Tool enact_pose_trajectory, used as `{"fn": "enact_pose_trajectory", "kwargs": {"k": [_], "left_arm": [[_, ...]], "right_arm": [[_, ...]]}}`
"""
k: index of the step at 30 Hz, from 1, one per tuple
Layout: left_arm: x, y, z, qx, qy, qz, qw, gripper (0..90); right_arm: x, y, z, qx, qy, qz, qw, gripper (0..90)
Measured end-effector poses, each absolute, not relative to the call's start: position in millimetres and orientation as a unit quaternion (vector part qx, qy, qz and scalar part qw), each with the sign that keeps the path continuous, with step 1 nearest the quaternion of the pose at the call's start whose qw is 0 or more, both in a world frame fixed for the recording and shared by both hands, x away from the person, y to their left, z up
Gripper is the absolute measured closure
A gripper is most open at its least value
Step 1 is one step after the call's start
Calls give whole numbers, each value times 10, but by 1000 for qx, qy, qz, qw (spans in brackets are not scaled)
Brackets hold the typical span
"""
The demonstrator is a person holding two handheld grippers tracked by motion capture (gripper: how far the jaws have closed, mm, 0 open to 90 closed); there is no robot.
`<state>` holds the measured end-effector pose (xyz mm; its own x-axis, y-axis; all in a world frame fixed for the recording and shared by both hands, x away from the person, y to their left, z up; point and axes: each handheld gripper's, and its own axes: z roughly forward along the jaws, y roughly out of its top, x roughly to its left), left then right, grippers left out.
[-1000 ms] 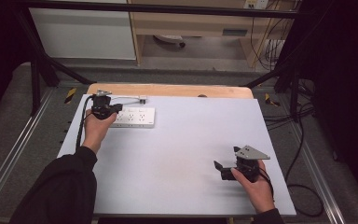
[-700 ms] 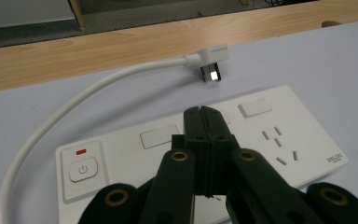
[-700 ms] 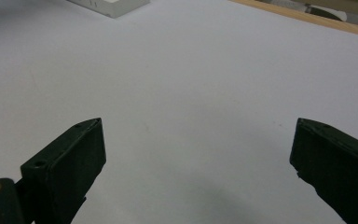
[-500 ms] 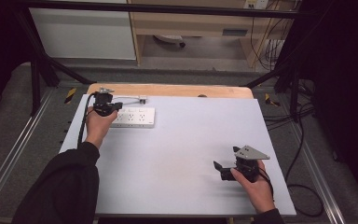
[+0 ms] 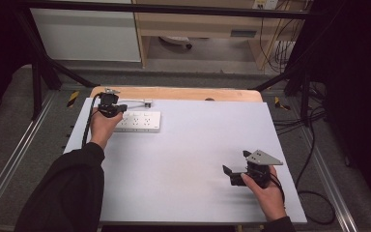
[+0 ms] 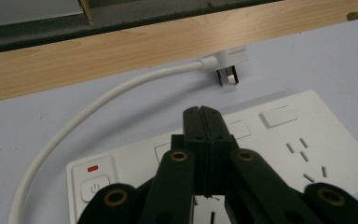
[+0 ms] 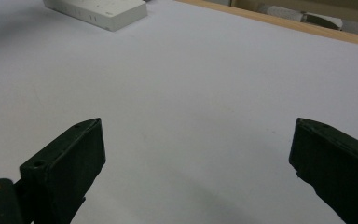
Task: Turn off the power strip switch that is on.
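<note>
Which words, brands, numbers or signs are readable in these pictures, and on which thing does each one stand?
"DEL", cut off by the picture edge, with a smaller blurred line under it: on the right end of the white power strip, beyond the shut left claw.
Power symbol: on the switch button of the strip.
Nothing else readable.

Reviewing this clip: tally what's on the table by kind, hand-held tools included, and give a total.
Power strip, white, with its cord and plug lying unplugged beside it: 1
Hand-held tools: 2, the left tool with jaws shut over the strip, and the right tool with jaws open over bare table
Total: 3
</note>
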<state>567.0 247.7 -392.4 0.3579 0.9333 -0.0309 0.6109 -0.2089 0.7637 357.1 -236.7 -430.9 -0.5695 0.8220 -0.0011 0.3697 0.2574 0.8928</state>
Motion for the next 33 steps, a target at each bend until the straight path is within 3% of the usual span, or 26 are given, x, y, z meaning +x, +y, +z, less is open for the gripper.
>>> {"fn": "enact_pose_trajectory", "kwargs": {"k": [33], "left_arm": [[5809, 2452, -4067, 738, 538, 207, 351, 900]], "right_arm": [[3596, -2350, -4335, 396, 760, 455, 240, 42]]}}
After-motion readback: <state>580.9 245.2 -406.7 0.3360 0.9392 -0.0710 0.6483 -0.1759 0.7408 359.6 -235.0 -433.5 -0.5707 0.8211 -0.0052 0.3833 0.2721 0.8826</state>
